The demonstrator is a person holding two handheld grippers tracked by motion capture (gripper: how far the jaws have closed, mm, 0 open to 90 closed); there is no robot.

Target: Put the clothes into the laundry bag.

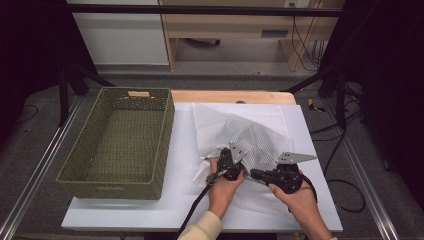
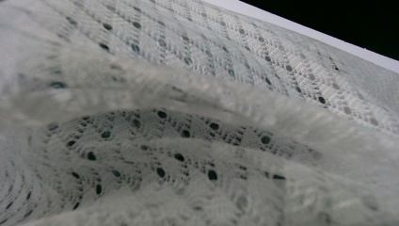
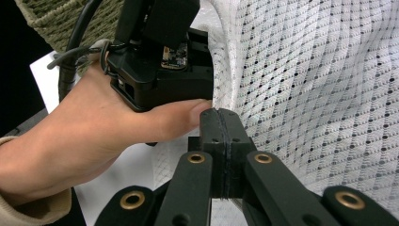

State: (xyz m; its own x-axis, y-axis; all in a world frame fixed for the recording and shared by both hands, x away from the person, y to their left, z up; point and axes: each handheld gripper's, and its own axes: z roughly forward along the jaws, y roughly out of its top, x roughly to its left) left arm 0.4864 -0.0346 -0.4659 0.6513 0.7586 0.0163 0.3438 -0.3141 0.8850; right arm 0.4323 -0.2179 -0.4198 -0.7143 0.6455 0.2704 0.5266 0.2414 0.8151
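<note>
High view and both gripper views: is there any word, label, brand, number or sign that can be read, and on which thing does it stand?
None is readable.
Small tag on the green basket: blank or too small to read.
Circuit board on the left gripper: marks too blurred to read.
White mesh cloth: no print.

White openwork mesh cloth point(image 1: 250, 132), probably synthetic; rough woven wicker basket point(image 1: 120, 142).

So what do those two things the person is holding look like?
Each hand-held gripper is black. The left hand-held gripper and the right hand-held gripper each carry a grey three-cornered plate on top, and a black cable trails from the left one. The right one's jaws have brass-coloured rivets. A cream sleeve covers the left arm.
</note>
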